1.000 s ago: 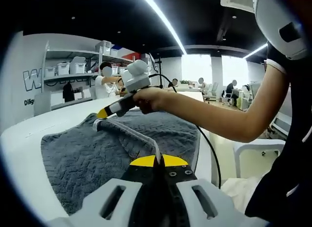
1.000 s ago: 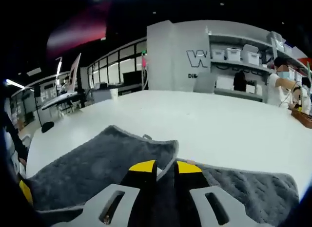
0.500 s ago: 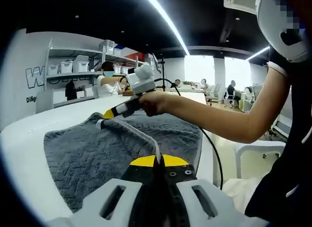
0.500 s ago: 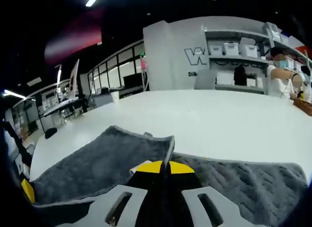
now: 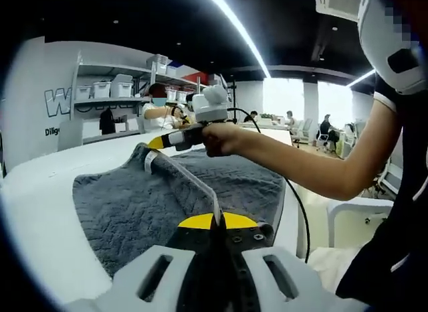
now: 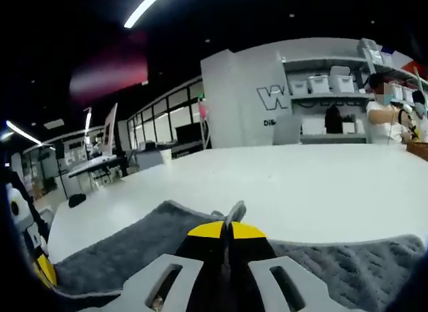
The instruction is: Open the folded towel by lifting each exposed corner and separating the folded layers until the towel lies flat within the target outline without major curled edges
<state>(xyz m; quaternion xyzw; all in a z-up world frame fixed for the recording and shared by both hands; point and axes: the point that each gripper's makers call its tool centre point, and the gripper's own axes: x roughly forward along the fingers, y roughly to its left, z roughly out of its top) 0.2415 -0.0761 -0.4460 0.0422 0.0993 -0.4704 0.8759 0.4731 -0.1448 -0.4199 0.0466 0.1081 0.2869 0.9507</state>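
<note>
— So where is the towel [image 5: 167, 205] lying, and what are the claws doing with it?

— It is lying spread over the white desk [image 6: 281, 181], reaching toward the desk's near edge, with one folded edge being held up off the rest. The left gripper [image 5: 215, 221] is pinching that edge at the near end, its jaws pressed together on the pale hem. The right gripper [image 5: 156, 142], in the person's hand [image 5: 221, 138], is clamping the same hem at the far end.

— And in the right gripper view?

— There the jaws are closed on a small peak of grey cloth, with the towel sloping away on both sides below it.

— Which relation is the next move turning on?

— Probably the line of the hem. It is running taut from one claw to the other, along the towel's length, and the layer underneath is lying to the left of that line in the left gripper view. Judging by that, both claws would need to carry the edge sideways together, across the line rather than along it, toward the desk's bare side.
</note>
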